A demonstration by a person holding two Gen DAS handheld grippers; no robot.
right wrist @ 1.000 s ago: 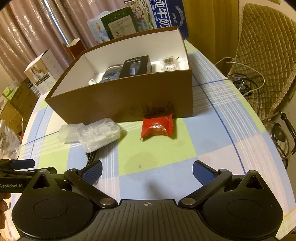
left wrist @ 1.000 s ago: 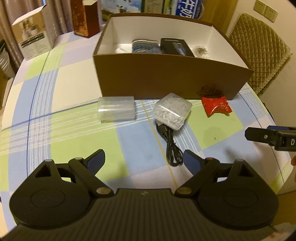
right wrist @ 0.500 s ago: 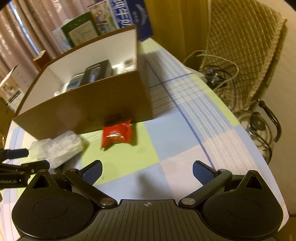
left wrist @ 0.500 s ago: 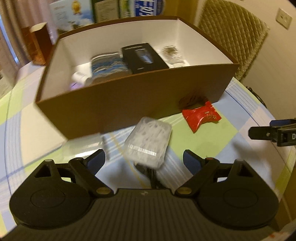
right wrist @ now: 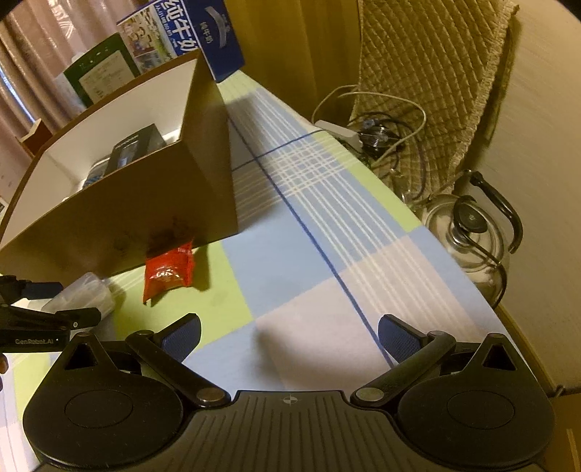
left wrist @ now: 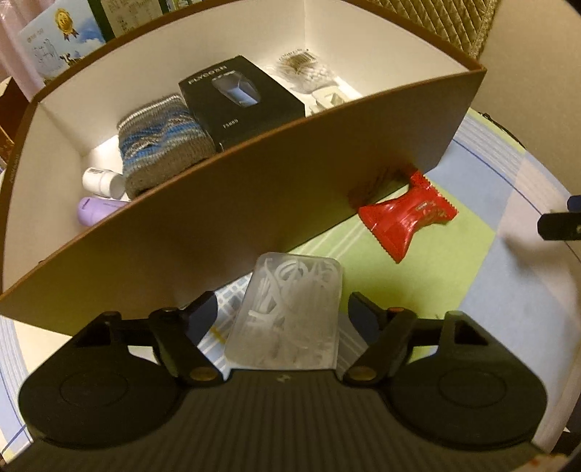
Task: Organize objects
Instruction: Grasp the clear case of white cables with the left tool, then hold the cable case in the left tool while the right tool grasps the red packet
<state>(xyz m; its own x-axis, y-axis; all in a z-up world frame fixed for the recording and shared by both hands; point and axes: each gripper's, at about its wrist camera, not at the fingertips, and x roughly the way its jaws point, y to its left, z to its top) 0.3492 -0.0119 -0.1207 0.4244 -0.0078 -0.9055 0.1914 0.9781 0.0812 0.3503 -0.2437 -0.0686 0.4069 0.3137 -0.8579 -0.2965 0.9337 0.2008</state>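
A lived-in home, most likely a dining corner. A table wears a checked tablecloth (right wrist: 319, 232) in blue, green and white. Beside it stands a chair under a quilted beige cover (right wrist: 428, 72), with a glass kettle (right wrist: 472, 232) and a tangle of cables (right wrist: 377, 134) on the floor below. Pinkish curtains (right wrist: 40, 65) hang behind, and a milk carton box (right wrist: 203, 32) stands among other retail packages at the table's far edge.

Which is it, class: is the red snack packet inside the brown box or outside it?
Outside. The red snack packet lies on the checked tablecloth, against the outer front wall of the brown box.
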